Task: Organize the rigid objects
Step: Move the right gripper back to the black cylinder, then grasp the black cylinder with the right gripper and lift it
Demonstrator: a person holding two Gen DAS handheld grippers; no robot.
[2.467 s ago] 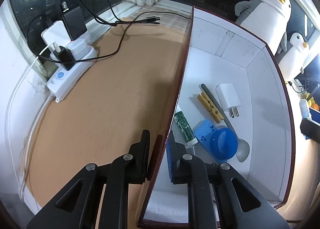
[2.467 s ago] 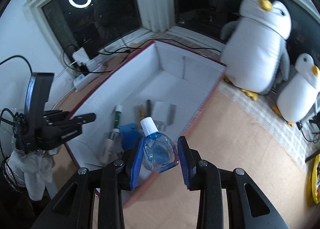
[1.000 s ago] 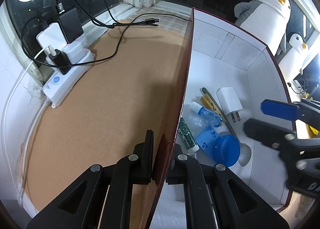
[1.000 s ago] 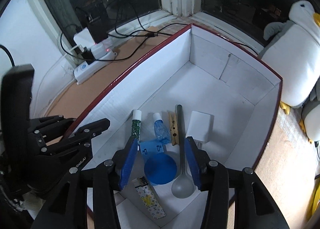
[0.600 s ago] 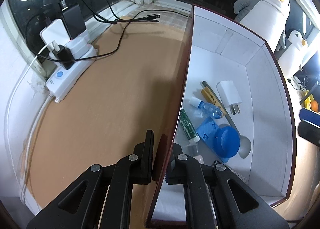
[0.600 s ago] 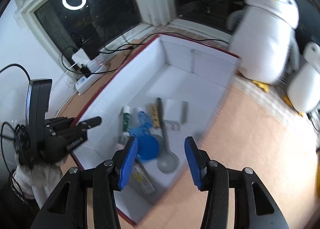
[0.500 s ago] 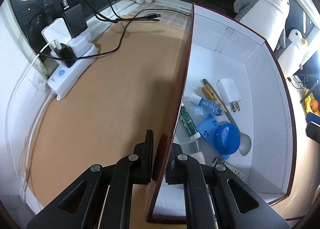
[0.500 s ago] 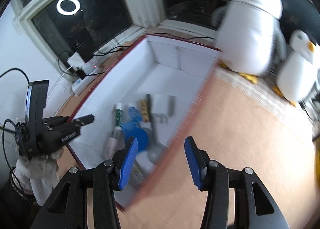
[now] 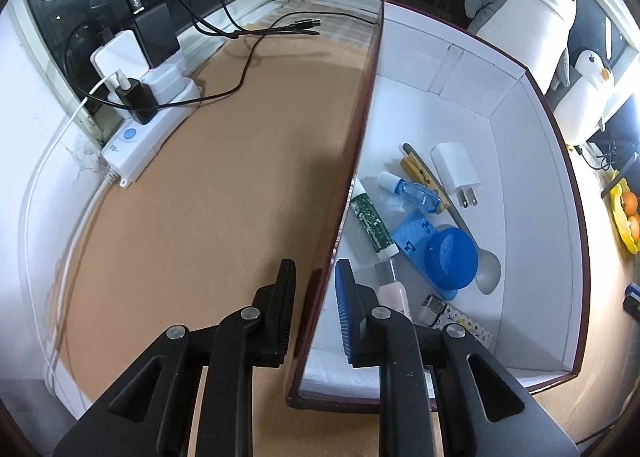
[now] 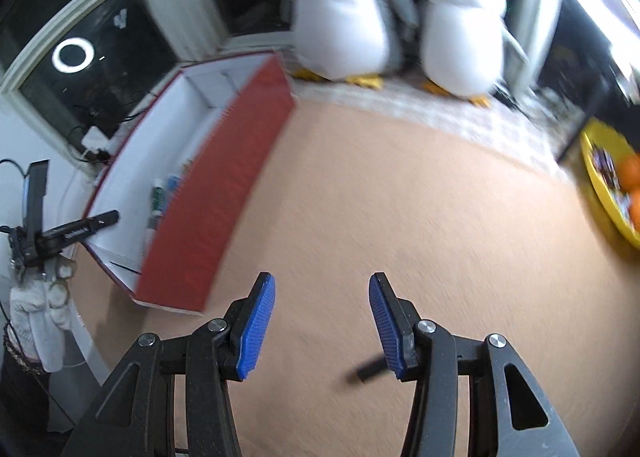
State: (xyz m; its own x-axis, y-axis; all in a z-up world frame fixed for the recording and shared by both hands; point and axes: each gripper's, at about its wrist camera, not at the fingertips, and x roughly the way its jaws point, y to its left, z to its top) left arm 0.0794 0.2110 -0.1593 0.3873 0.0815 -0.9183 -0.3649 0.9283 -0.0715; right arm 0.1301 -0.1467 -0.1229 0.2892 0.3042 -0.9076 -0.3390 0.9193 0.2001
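Observation:
A box with dark red outside and white inside (image 9: pixel 532 161) stands on the tan table. In it lie a clear blue bottle (image 9: pixel 416 193), a white charger (image 9: pixel 454 173), a wooden clothespin (image 9: pixel 420 173), a spoon (image 9: pixel 486 269), a blue lidded piece (image 9: pixel 452 257), a green tube (image 9: pixel 372 223) and a pink bottle (image 9: pixel 394 293). My left gripper (image 9: pixel 316 297) straddles the box's left wall; its jaws are opening and a gap shows on each side of the wall. My right gripper (image 10: pixel 320 321) is open and empty over bare table, right of the box (image 10: pixel 224 193).
A white power strip (image 9: pixel 148 129) with plugs and black cables lies by the window at left. Two penguin plush toys (image 10: pixel 344 5) stand behind the box. A yellow bowl of oranges (image 10: pixel 612 185) sits at the far right. A small dark blurred object (image 10: pixel 370 371) lies under my right finger.
My right gripper dropped the blue bottle into the box, then swung away to the right over the table. My left jaws have parted from the box wall they were clamping.

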